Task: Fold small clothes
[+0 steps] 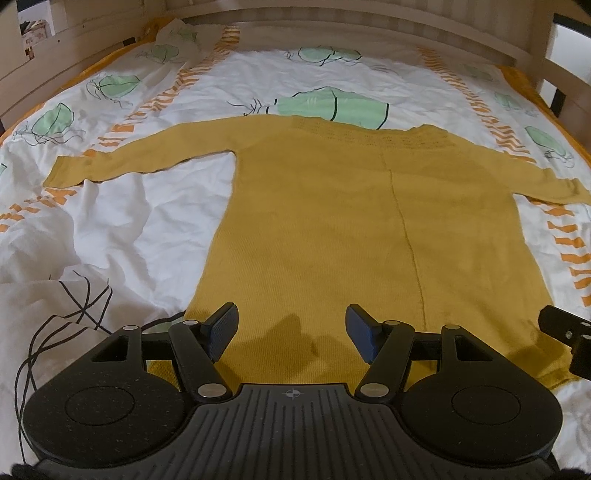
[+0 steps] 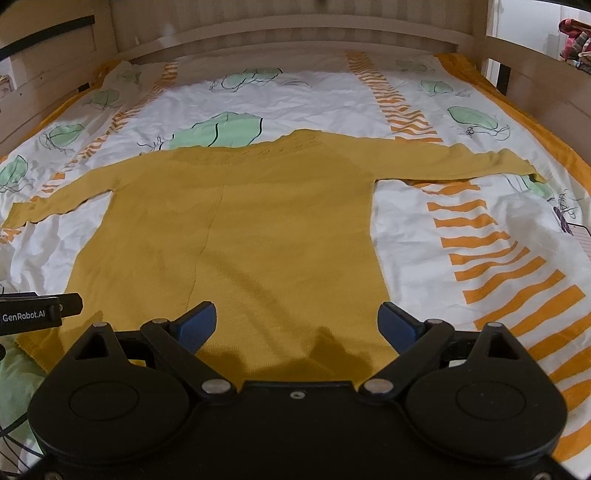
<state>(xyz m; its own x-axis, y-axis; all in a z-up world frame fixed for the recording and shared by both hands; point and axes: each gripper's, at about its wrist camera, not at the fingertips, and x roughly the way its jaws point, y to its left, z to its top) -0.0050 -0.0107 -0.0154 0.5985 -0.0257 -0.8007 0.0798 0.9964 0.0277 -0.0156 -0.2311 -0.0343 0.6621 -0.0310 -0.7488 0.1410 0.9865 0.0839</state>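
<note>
- Left wrist view, 9 o'clock: I see the white bedsheet [image 1: 177,206] with green leaf prints and orange stripes, wrinkled, thin black line print near the lower left.
- Left sleeve [image 1: 122,162] of the mustard sweater [image 1: 314,221] stretched out flat toward 9-10 o'clock, cuff resting on the sheet.
- Sweater body lies flat in the centre, neckline at 12 o'clock, hem at 6 o'clock by my tool; a crease line runs down the body right of centre.
- My left gripper [image 1: 291,332] hovers at 6 o'clock over the hem, blue pads [image 1: 223,330] wide apart, nothing between them but the fabric below; whether they touch it I cannot tell.
- 3-4 o'clock edge of the same view: a black piece of the other tool pokes in over the hem's right corner.
- Right wrist view, 9 o'clock: a black part marked GenRobot.AI at the left edge, beside the hem's left corner.
- My right gripper [image 2: 297,328] at 6 o'clock over the hem, blue fingers spread wide, gripping nothing.
- Right sleeve [image 2: 461,164] extended flat toward 2-3 o'clock.
- Wooden bed frame [image 2: 295,33] across 12 o'clock, rails on both sides.
</note>
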